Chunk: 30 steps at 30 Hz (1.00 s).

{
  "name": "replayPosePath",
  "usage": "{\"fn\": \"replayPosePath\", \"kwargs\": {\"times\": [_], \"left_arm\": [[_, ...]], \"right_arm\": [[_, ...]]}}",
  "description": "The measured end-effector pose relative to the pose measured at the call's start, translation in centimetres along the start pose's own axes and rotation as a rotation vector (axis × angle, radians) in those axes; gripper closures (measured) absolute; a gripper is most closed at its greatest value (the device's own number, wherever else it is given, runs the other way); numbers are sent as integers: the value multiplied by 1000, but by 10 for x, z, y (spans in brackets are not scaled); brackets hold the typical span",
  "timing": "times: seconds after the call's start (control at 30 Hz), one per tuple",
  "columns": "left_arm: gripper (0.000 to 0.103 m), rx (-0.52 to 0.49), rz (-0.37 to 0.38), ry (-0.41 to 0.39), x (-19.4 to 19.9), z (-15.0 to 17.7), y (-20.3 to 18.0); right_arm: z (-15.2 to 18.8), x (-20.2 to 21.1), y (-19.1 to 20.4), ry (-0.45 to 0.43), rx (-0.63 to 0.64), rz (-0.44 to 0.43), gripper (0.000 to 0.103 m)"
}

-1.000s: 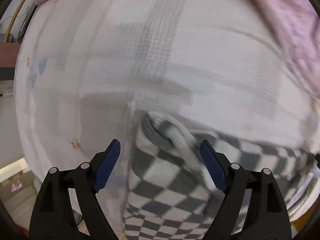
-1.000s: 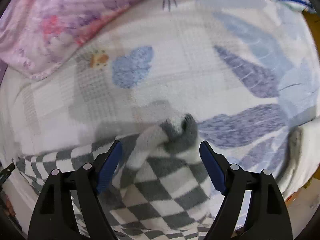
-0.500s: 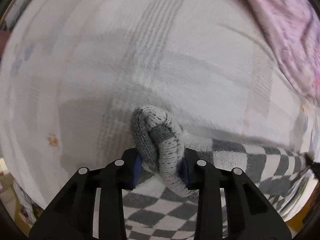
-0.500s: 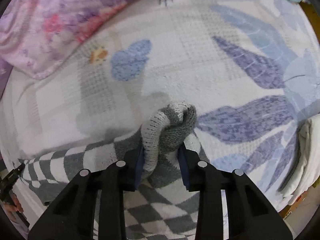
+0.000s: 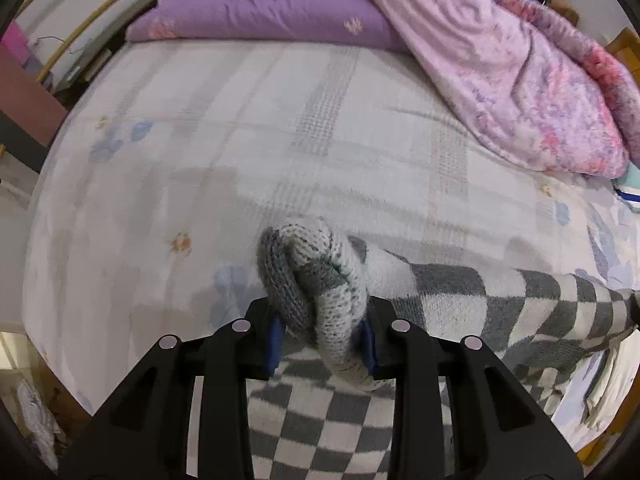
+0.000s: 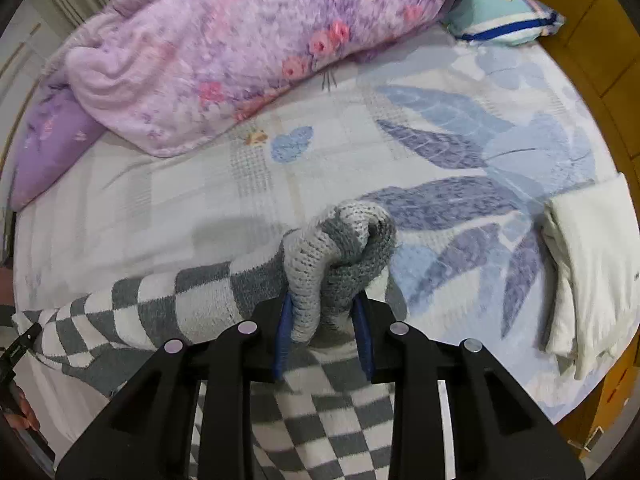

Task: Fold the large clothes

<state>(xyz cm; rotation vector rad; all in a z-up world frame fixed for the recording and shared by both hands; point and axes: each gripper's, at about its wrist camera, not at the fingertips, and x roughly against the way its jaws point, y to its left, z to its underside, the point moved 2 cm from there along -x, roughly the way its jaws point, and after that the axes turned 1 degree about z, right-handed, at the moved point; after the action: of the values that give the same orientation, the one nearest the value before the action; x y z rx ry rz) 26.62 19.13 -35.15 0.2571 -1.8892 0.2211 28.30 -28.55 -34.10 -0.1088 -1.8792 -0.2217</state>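
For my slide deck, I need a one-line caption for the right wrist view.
Right gripper shut on a bunched corner of the checkered knit blanket, above a floral bedsheet.

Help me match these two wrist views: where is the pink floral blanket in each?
Left wrist: pink floral blanket fills the upper right, beside the purple pillow.
Right wrist: it spans the upper left and centre.
Shared landmark: the checkered knit garment, bottom of both.

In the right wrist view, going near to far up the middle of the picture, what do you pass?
Right gripper pinching a bunched corner of the checkered knit garment → leaf-print bedsheet → pink floral blanket.
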Motion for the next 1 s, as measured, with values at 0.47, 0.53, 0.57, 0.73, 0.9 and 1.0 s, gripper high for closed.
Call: {"fn": "replayPosePath", "kwargs": {"times": [0.47,0.53,0.57,0.73,0.9,1.0], "left_arm": [[73,130,-20,-215,72,206,42],[73,160,-3,-176,57,255,52],[73,172,2,-141,49,276,56],[76,184,-55,125,-5,374,73],[47,228,-17,255,11,384,84],[31,336,93,290,28,375,93]], "right_arm": [[203,71,-52,-297,56,-105,78],[242,60,-63,-264,55,-100,78],[263,50,-70,-221,45,-95,78],[344,-16,-97,62,-6,-29,89],[359,-29,-124,285,-253,-123,82],[348,-12,-122,312,-325,-191,33]]}}
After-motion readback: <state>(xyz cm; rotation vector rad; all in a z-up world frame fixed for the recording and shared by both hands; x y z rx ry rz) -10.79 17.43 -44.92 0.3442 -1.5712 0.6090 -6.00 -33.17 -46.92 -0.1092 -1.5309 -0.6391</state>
